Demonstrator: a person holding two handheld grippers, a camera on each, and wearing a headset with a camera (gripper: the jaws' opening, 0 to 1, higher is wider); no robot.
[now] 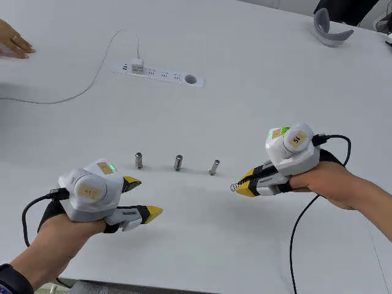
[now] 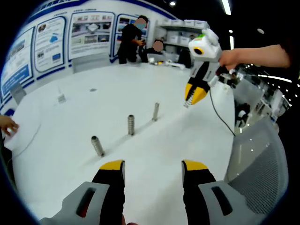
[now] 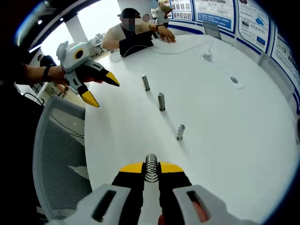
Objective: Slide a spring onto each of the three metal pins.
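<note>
In the head view, your right gripper (image 1: 244,185) is right of centre. Its tongs are pressed together on a small spring (image 1: 234,187), which sticks out past the yellow tips toward the left. Your left gripper (image 1: 142,197) is at the lower left, with its tongs apart and holding nothing. Three pins stand in a row on the white table (image 1: 257,98) near the middle of the frame: the left pin (image 1: 139,160) and the middle pin (image 1: 178,162) already carry a coil, and the right pin (image 1: 214,167) looks bare. In the left gripper view, the bare pin is the far one of the row, just above centre, and the loaded gripper hangs to its upper right. In the right gripper view, the spring is at the bottom centre, pinched across its lower coils, and the bare pin is the nearest one, right of centre. I judge the spring to be light and soft, so it can bend or jump away if you squeeze hard. Hold it by its side and leave the open end free for the pin.
</note>
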